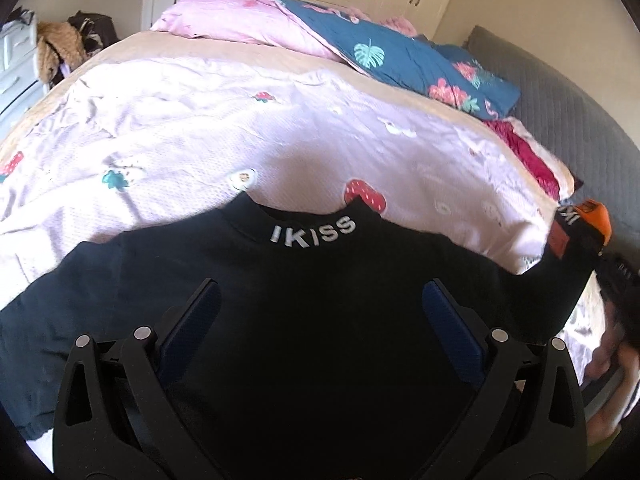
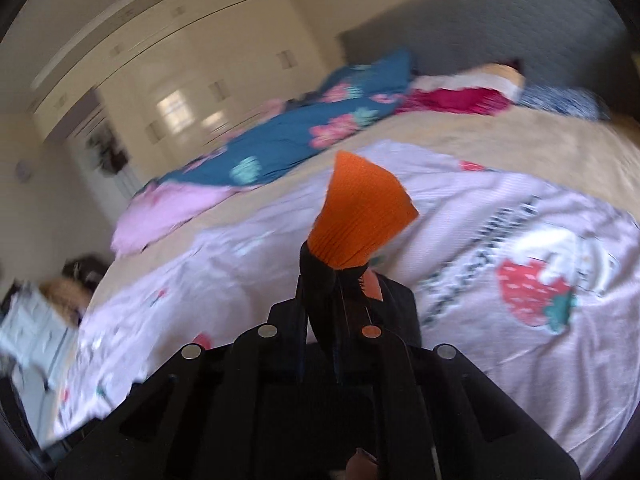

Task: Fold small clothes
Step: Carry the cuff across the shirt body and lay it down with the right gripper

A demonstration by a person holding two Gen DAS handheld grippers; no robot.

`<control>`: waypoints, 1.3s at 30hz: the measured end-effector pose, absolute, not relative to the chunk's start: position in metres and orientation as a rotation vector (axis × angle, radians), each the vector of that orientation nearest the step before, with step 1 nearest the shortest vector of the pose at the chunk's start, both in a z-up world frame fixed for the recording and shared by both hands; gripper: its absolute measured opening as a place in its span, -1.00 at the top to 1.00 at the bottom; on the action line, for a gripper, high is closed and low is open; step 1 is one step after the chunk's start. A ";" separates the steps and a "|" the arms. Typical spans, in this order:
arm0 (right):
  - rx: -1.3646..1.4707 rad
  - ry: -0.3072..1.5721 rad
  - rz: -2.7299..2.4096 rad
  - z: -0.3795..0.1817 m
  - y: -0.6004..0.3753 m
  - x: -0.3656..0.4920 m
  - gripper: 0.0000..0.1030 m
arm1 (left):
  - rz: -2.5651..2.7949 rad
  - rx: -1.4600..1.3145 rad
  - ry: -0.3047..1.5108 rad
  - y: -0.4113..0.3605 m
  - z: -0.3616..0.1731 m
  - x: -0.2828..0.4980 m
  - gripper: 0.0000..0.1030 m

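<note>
A small black top [image 1: 304, 304] with white "IKISS" lettering on its collar lies flat on a pale pink strawberry-print quilt [image 1: 192, 136]. My left gripper [image 1: 320, 300] is open just above the top's chest, with its blue pads [image 1: 192, 320] spread wide. My right gripper [image 2: 340, 280] is shut on the top's right sleeve [image 2: 320, 276] and holds it up off the quilt [image 2: 500, 220]. The sleeve's orange cuff [image 2: 360, 216] sticks out past the fingers. The cuff [image 1: 596, 220] and the lifted sleeve also show at the right edge of the left wrist view.
A blue floral duvet [image 1: 408, 60] and a pink pillow [image 1: 240, 16] lie at the far side of the bed. Red fabric [image 1: 532, 156] sits by the grey headboard [image 1: 560, 92]. White wardrobes [image 2: 180, 60] stand behind. A white drawer unit [image 1: 16, 64] stands at the left.
</note>
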State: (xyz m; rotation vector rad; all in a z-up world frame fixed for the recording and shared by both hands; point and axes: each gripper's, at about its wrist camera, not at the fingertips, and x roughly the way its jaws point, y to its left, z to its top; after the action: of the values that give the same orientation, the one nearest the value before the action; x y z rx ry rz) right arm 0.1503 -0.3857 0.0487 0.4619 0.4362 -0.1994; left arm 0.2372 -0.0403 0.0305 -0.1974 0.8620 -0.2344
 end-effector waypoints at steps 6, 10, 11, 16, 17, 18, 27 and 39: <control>0.342 0.454 -0.060 0.052 -0.326 0.158 0.81 | -0.246 -0.263 0.857 -0.023 0.036 0.237 -0.84; 0.260 0.479 0.037 0.050 -0.288 0.161 0.81 | -0.258 -0.302 0.864 -0.013 0.037 0.239 -0.84; 0.241 0.485 0.059 0.049 -0.281 0.162 0.81 | -0.263 -0.320 0.867 -0.010 0.036 0.239 -0.84; 0.131 0.545 0.197 0.036 -0.237 0.167 0.77 | -0.317 -0.457 0.861 0.008 0.028 0.239 -0.84; 0.113 0.556 0.208 0.033 -0.233 0.167 0.76 | -0.327 -0.478 0.868 0.010 0.025 0.239 -0.84; 0.080 0.579 0.224 0.027 -0.223 0.169 0.75 | -0.331 -0.490 0.878 0.012 0.022 0.240 -0.84; 0.106 0.733 0.376 -0.004 -0.202 0.177 0.22 | -0.376 -0.571 0.997 0.010 -0.017 0.250 -0.84; 0.213 0.719 0.370 0.015 -0.249 0.171 -0.15 | -0.464 -0.518 1.097 -0.031 -0.047 0.249 -0.46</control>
State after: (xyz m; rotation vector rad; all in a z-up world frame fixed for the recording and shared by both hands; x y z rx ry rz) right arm 0.1712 -0.2488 0.0149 0.2130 0.7194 0.3697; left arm 0.2486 -0.0314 -0.0473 -0.5177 1.0975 -0.4637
